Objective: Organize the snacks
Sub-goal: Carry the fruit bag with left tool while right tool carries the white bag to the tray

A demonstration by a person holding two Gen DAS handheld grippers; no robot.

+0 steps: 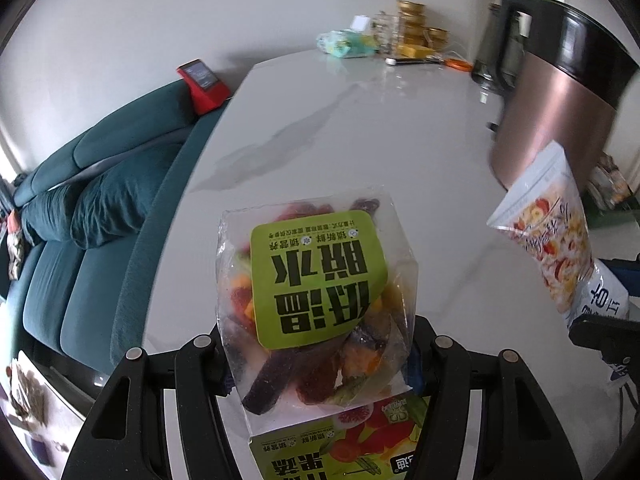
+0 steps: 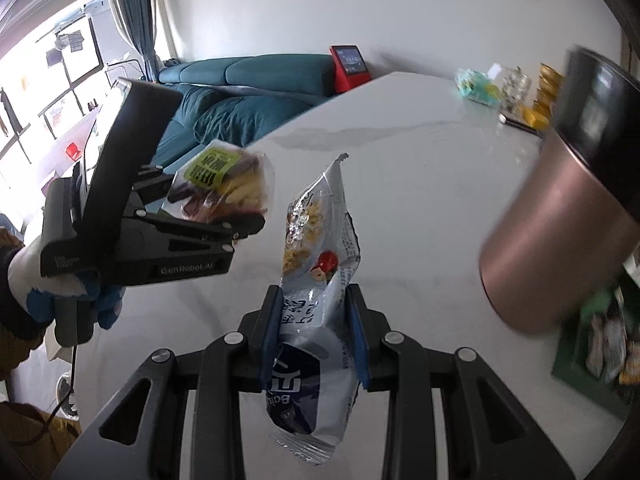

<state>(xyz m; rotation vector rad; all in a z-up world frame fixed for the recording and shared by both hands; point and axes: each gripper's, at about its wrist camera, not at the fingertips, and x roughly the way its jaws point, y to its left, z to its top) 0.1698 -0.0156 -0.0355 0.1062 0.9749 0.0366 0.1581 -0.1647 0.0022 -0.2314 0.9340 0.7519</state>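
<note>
My left gripper (image 1: 320,364) is shut on a clear bag of dried fruit and vegetable crisps with a green label (image 1: 316,292), held above the white table (image 1: 360,128). The same gripper (image 2: 244,224) and its bag (image 2: 224,188) show at the left of the right wrist view. My right gripper (image 2: 316,336) is shut on a white and blue cereal snack pouch (image 2: 316,248), held upright above the table. That pouch also shows at the right of the left wrist view (image 1: 552,240).
A copper-coloured pot with a black rim (image 2: 560,216) stands at the right, close to the pouch. A green tray holding snack packets (image 2: 600,344) lies at the far right. Cans, glasses and a wipes pack (image 1: 400,36) crowd the far end. A teal sofa (image 1: 92,200) runs along the left.
</note>
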